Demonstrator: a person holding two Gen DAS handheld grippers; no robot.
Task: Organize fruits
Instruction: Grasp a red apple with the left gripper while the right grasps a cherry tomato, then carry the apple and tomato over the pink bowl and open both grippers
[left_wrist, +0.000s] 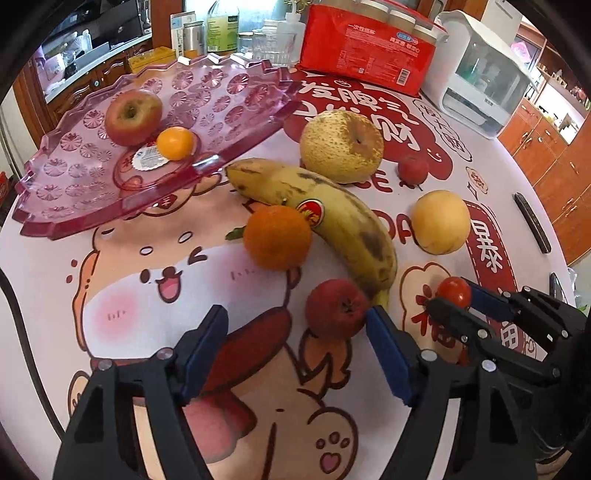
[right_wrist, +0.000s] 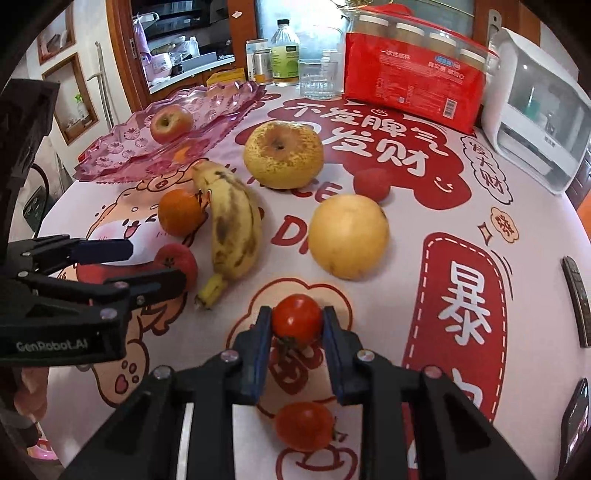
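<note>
A pink plastic tray (left_wrist: 236, 92) at the far left holds an apple (left_wrist: 133, 116) and a small orange (left_wrist: 175, 143). On the table lie a banana (left_wrist: 332, 218), an orange (left_wrist: 277, 237), a speckled pear (left_wrist: 341, 146), a yellow pear (left_wrist: 440, 221), a small red fruit (left_wrist: 413, 170) and a red fruit (left_wrist: 338, 308). My left gripper (left_wrist: 297, 354) is open, its right finger beside that red fruit. My right gripper (right_wrist: 297, 325) is shut on a cherry tomato (right_wrist: 297, 319), also seen in the left view (left_wrist: 454, 291). A second tomato (right_wrist: 304, 424) lies beneath it.
A red packet (right_wrist: 413, 81), a white appliance (right_wrist: 535, 122), a glass (right_wrist: 317, 77) and bottles (right_wrist: 284, 51) stand along the back. Dark flat objects (right_wrist: 578, 299) lie at the table's right edge. The left gripper body (right_wrist: 74, 288) shows at the left.
</note>
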